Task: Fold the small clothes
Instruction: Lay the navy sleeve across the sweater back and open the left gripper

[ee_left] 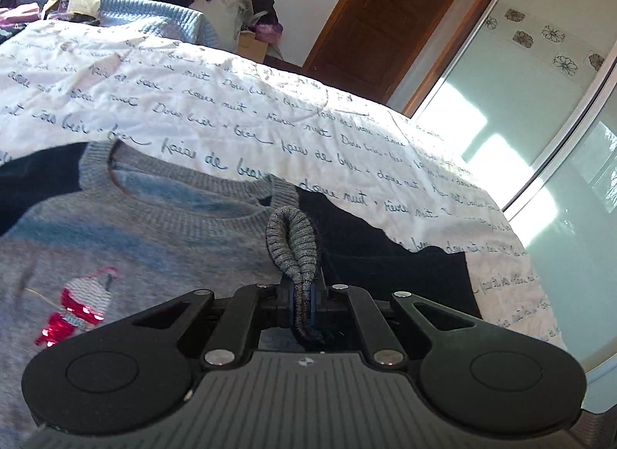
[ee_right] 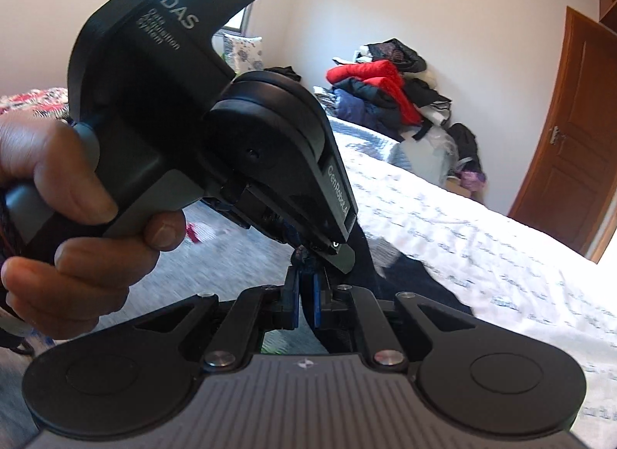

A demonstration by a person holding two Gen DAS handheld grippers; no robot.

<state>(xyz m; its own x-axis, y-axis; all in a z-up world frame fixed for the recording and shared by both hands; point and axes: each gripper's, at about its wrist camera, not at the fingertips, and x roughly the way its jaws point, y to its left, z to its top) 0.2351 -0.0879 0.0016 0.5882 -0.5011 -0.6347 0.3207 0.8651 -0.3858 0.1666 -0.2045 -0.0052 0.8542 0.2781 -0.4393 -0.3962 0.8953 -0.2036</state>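
The grey knitted sweater lies spread on the bed, collar toward the far side, over a dark navy garment. The left claw is pinching a ribbed grey cuff, which loops up and forward from its tip. The right claw is pressed together on dark cloth just beneath the left one, so both hands sit at the sweater's same edge, with its body stretching away sideways.
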